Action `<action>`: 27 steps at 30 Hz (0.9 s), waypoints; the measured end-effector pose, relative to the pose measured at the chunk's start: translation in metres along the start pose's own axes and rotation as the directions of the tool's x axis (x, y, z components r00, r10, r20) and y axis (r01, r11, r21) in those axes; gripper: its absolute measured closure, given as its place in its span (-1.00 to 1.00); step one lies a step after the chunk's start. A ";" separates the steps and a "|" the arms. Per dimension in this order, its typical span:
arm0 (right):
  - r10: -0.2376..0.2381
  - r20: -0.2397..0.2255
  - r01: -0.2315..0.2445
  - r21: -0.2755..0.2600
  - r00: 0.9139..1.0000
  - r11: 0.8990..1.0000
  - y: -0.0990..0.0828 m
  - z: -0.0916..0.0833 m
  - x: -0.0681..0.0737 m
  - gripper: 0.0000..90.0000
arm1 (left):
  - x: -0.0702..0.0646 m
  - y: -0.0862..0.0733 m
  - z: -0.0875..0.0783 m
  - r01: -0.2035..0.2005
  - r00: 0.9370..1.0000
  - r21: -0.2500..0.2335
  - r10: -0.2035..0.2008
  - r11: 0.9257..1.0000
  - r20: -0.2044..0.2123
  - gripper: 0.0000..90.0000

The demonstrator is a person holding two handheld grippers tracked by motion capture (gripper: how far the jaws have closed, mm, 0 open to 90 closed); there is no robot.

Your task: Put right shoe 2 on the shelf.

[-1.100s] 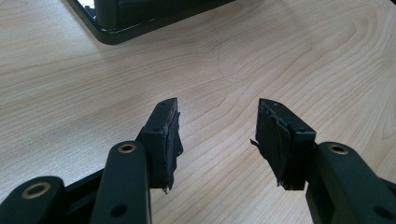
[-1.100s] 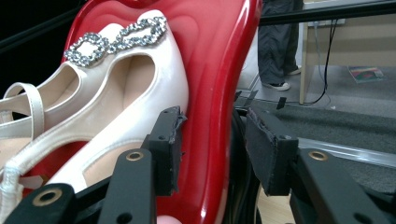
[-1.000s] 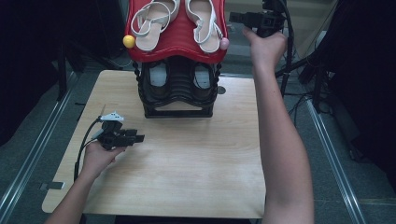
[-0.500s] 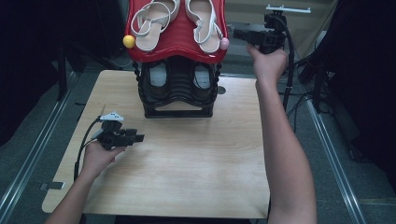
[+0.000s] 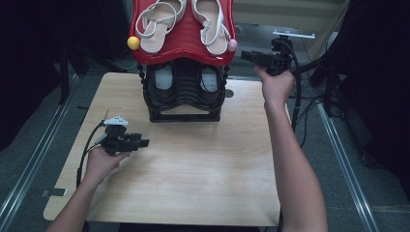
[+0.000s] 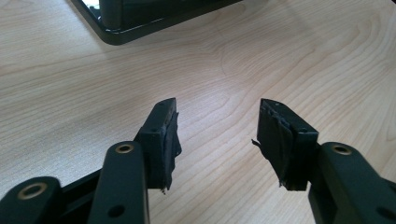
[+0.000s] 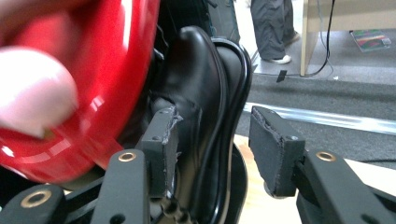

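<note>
1. The right hand-held gripper (image 5: pixel 247 54), jaws just opening and empty, hangs beside the shoe rack (image 5: pixel 183 94).
2. The black shoe (image 7: pixel 198 93) just ahead looks stiff, moderately heavy; grip its heel.
3. The left hand-held gripper (image 5: pixel 143 142) is open.

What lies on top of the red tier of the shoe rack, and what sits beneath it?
On the red tier lie two pale strappy sandals, soles down. Beneath it, the black rack holds a pair of dark shoes; the tier covers their far ends.
</note>
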State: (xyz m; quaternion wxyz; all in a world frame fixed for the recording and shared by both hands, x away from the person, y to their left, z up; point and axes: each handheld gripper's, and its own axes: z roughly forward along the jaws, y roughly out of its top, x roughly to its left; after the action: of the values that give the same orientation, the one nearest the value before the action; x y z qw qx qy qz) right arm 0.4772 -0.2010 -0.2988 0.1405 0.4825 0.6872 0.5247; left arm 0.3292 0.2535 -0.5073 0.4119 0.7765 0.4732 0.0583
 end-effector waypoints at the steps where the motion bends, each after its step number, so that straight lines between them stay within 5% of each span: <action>1: -0.001 -0.001 0.001 0.006 1.000 1.000 -0.004 0.001 -0.002 0.19 | 0.000 0.000 0.001 0.001 1.000 -0.004 -0.001 1.000 -0.002 0.07; 19: 0.054 -0.026 -0.052 0.066 0.998 0.996 -0.063 0.012 -0.024 0.18 | 0.006 -0.002 0.003 0.019 1.000 -0.024 -0.019 1.000 -0.016 -0.06; 27: 0.060 -0.029 -0.058 0.069 0.998 0.996 -0.089 0.014 -0.026 0.18 | 0.005 -0.004 0.004 -0.012 1.000 -0.020 0.011 1.000 -0.027 -0.16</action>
State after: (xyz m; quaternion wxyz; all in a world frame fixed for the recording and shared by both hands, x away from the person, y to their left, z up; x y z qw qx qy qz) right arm 0.4538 -0.2125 -0.3890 0.0975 0.4988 0.6923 0.5122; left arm 0.3313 0.2552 -0.5140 0.4131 0.7742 0.4735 0.0758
